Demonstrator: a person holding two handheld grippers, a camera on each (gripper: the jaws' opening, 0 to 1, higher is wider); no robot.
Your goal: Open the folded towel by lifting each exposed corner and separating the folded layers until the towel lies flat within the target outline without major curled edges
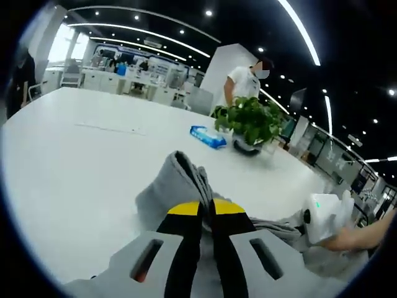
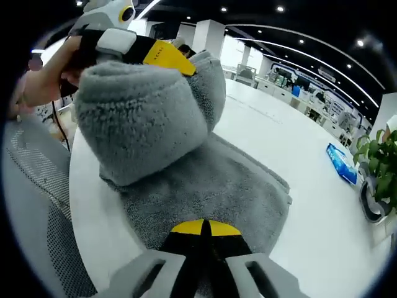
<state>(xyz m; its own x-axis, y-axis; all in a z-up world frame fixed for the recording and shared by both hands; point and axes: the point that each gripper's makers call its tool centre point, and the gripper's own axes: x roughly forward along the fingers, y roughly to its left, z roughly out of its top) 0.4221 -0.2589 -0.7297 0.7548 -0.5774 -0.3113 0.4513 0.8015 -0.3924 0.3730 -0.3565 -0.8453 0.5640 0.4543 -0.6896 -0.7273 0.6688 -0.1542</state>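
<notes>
The grey towel (image 1: pixel 177 180) lies on the white table (image 1: pixel 74 174), and one fold rises in a ridge between my left gripper's (image 1: pixel 208 214) shut jaws. In the right gripper view that lifted part curls over as a thick roll (image 2: pixel 142 118) above the flat layer (image 2: pixel 211 186). The left gripper (image 2: pixel 158 54) grips the roll's top, held by a person's hand (image 2: pixel 46 77). My right gripper (image 2: pixel 205 228) is shut on the near edge of the flat layer. In the left gripper view the right gripper (image 1: pixel 325 217) shows at the right, low over the towel.
A blue packet (image 1: pixel 208 136) and a potted plant (image 1: pixel 251 124) sit further back on the table, with a person in a white shirt (image 1: pixel 245 84) behind them. Faint line marks (image 1: pixel 111 128) cross the tabletop. A mesh chair (image 2: pixel 37 205) stands by the near table edge.
</notes>
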